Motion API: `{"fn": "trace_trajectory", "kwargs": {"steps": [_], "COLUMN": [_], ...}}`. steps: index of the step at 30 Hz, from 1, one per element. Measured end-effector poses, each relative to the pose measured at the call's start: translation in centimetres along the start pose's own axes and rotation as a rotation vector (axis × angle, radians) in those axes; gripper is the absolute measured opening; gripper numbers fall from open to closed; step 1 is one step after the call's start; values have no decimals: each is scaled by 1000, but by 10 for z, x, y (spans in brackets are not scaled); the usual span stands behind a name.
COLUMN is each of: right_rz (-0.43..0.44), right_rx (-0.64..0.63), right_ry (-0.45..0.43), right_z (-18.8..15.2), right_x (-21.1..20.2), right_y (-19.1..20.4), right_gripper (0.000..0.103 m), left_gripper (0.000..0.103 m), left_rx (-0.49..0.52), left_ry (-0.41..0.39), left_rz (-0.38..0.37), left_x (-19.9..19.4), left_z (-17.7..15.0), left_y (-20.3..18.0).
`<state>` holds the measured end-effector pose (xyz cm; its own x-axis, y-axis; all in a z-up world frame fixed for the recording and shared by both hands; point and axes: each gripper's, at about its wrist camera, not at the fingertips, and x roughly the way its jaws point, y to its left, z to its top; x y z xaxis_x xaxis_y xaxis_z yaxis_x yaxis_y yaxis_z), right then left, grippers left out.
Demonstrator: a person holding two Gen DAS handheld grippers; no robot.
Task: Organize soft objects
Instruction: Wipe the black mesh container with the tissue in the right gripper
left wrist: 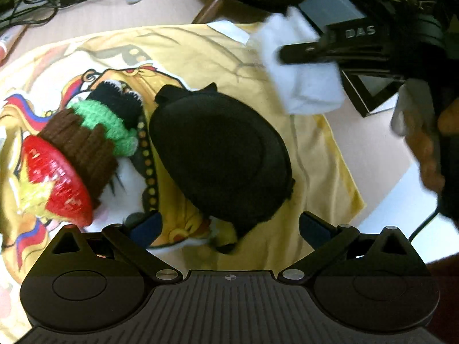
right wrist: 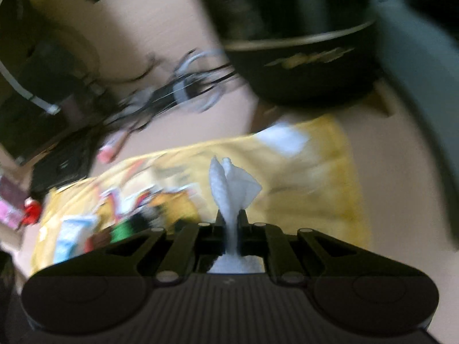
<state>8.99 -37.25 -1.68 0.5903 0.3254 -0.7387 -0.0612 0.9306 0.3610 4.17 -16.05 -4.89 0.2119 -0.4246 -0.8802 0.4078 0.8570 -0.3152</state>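
On a beige desk (left wrist: 178,8) lies a yellow printed cloth (left wrist: 200,57). The right gripper (right wrist: 231,223) is clamped on a small white folded cloth (left wrist: 301,74) above the far corner; it should carry slowly, so the thin pinch does not slip. The left gripper (left wrist: 229,229) stands open over a black oval pouch (left wrist: 221,157) on the yellow cloth.

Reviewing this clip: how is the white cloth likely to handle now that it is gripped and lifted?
Probably floppy: the white cloth bunches into a thin neck between the shut right hand-held gripper and fans out beyond. Likely light, since it hangs folded from one pinch. It may slip, because only a narrow pleat is clamped.
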Motion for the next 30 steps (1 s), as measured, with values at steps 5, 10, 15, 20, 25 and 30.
{"fn": "trace_trajectory", "kwargs": {"steps": [5, 10, 15, 20, 25, 30], "right_rz": [215, 382, 237, 88, 230, 340], "right_rx": [110, 19, -116, -158, -90, -14], "right_ry": [71, 273, 192, 87, 158, 270], "right_z": [11, -26, -24, -3, -8, -38], "right_x": [5, 58, 57, 43, 23, 33], "right_y": [-22, 17, 3, -20, -26, -2], "right_gripper": [8, 8, 8, 8, 8, 8], "left_gripper": [103, 103, 103, 103, 103, 103], "left_rx": [97, 115, 143, 162, 188, 142], "left_ry": [19, 25, 7, -4, 49, 87], "left_rz": [68, 117, 137, 182, 177, 185], "left_x": [22, 29, 41, 45, 14, -1], "left_z": [5, 8, 25, 46, 26, 0], "left_y": [-18, -29, -40, -43, -36, -18]}}
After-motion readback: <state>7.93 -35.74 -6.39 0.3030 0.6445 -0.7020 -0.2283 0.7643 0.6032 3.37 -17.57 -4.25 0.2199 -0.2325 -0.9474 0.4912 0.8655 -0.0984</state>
